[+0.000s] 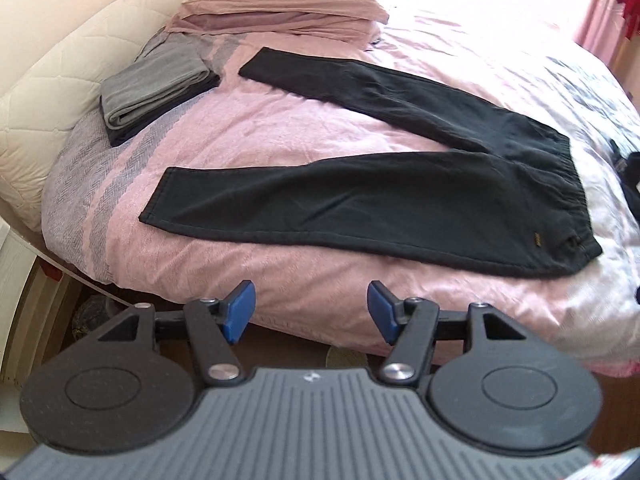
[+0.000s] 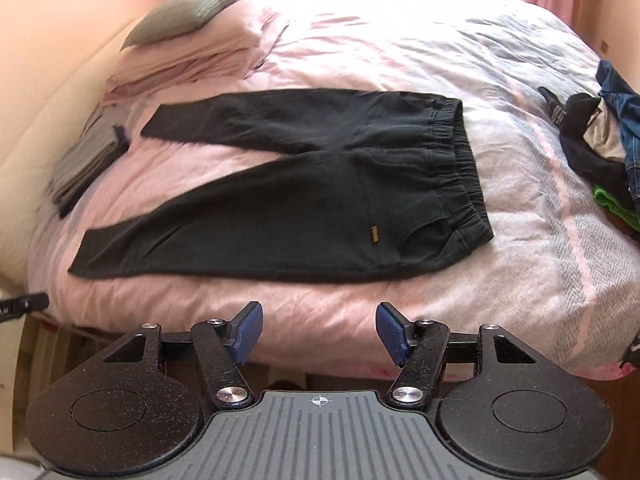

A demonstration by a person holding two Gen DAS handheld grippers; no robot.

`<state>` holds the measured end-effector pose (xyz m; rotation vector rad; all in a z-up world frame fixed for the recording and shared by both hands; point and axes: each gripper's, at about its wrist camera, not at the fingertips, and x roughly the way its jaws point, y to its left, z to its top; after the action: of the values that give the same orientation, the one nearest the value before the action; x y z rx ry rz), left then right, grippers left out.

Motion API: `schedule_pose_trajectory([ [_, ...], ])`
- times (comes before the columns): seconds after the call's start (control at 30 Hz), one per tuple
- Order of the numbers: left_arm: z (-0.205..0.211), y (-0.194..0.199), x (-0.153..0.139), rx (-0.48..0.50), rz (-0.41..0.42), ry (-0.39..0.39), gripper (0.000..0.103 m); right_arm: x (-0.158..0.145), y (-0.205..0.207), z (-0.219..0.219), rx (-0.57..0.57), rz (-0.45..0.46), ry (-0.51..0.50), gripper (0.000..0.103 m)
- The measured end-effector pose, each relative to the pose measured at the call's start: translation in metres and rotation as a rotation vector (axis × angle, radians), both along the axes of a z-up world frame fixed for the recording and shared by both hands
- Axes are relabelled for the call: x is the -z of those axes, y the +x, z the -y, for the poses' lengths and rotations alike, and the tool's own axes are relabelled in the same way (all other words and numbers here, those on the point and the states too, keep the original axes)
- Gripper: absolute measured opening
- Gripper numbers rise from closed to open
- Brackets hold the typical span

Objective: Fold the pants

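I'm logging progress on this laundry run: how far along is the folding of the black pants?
Done: the black pants lie spread flat on the bed, legs apart; a folded grey garment sits beside them. In hand: nothing; the left gripper and right gripper are open, short of the cloth. Left: every fold.

A home bedroom: a bed (image 2: 400,320) under a rumpled pink cover, a grey pillow (image 2: 188,12) on folded pink bedding (image 1: 280,12) at its head, pink curtains (image 1: 600,4) by a bright window, and a heap of clothes (image 2: 600,152) at one side.
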<state>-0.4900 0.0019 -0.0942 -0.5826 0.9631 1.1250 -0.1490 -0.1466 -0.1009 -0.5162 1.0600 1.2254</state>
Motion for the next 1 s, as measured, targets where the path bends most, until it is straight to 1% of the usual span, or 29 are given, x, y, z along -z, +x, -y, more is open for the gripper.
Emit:
schedule_pose_trajectory([
  [0.1,0.012,0.002,-0.006,0.019,0.000,0.011,0.058,-0.002,-0.010,0.004,-0.023,0.018,0.000,0.060],
  [0.33,0.025,0.004,-0.016,0.041,0.008,0.031,0.058,-0.006,-0.021,0.016,-0.052,0.020,0.020,0.060],
  [0.57,0.035,0.000,-0.024,0.048,0.008,0.043,0.058,-0.009,-0.025,0.020,-0.069,0.026,0.021,0.060],
  [1.0,0.050,-0.001,-0.025,0.049,0.008,0.051,0.058,-0.011,-0.023,0.029,-0.071,0.018,0.033,0.061],
])
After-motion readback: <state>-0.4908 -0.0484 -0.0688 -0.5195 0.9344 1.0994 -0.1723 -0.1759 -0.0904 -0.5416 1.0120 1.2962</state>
